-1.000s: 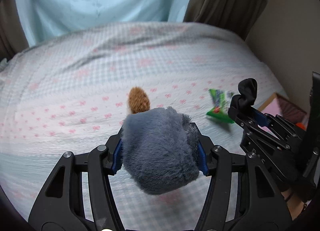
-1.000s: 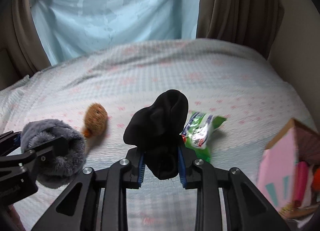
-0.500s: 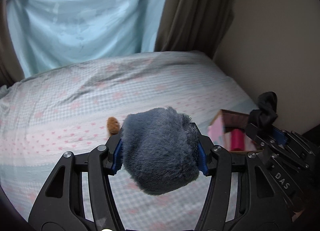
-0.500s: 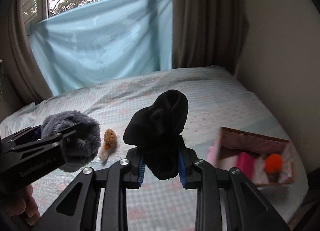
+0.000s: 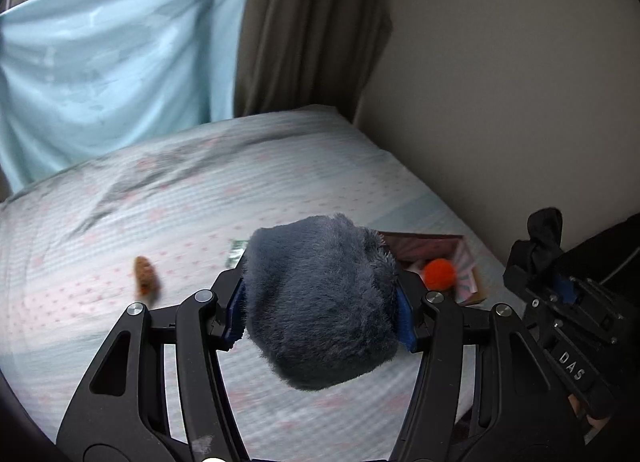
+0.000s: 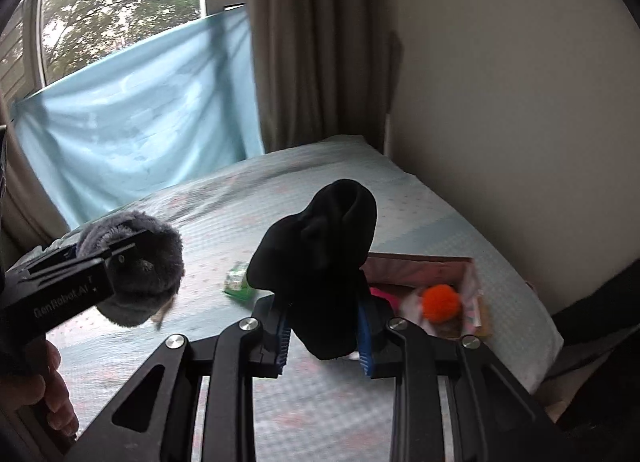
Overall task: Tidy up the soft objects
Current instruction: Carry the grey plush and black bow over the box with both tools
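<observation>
My left gripper (image 5: 320, 314) is clenching the grey plush (image 5: 320, 302), my right gripper (image 6: 323, 332) the black sock (image 6: 320, 262); releasing early risks overshooting the box (image 6: 460, 282) at right.

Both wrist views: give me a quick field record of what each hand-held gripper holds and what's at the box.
left hand-held gripper: shut on grey plush
right hand-held gripper: shut on black sock
pink box: open, on bed, near its right edge
in box: orange pompom
loose on bed: brown plush, green packet
</observation>
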Demonstrator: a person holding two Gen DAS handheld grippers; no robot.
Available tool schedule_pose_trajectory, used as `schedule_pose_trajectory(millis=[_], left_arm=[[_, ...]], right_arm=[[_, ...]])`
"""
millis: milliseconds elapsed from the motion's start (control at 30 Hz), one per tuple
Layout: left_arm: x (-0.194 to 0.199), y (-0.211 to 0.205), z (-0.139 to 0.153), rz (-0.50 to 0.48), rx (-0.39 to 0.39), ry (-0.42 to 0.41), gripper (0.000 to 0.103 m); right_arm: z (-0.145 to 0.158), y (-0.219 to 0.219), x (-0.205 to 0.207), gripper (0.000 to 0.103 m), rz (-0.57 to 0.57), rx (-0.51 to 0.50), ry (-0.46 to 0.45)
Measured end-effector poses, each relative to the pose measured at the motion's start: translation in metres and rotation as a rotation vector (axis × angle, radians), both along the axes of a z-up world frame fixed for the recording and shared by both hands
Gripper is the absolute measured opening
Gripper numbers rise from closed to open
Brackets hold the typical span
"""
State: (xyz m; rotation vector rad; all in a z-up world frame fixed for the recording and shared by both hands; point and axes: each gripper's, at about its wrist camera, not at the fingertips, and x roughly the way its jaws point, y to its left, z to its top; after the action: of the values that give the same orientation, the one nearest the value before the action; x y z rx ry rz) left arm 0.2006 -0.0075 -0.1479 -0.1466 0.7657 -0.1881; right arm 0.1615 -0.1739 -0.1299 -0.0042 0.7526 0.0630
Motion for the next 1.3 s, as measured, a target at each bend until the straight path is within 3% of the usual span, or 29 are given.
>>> schedule_pose_trajectory(millis=[233,500,867,1300], left_arm=[[0.037,-0.072,-0.017,-0.028,0.025,0.055,0.054],[0.097,-0.132,-0.054,-0.028,0.064,0.128,0.054],[0.169,-0.169,-0.126,-0.028,0.135,0.255,0.054],[0.208,-0.19,-0.198,-0.067,0.215,0.44,0.054]], right_arm=[[-0.012,-0.066,0.018,0.025,-0.005,0.004,0.048],[-0.043,-0.118,0.071,0.025,0.045,0.014,0.121],[-0.111,-0.143,0.134,0.025,0.118,0.051,0.244],[-0.189,-0.139,0.175,0.025,0.187,0.116,0.443]])
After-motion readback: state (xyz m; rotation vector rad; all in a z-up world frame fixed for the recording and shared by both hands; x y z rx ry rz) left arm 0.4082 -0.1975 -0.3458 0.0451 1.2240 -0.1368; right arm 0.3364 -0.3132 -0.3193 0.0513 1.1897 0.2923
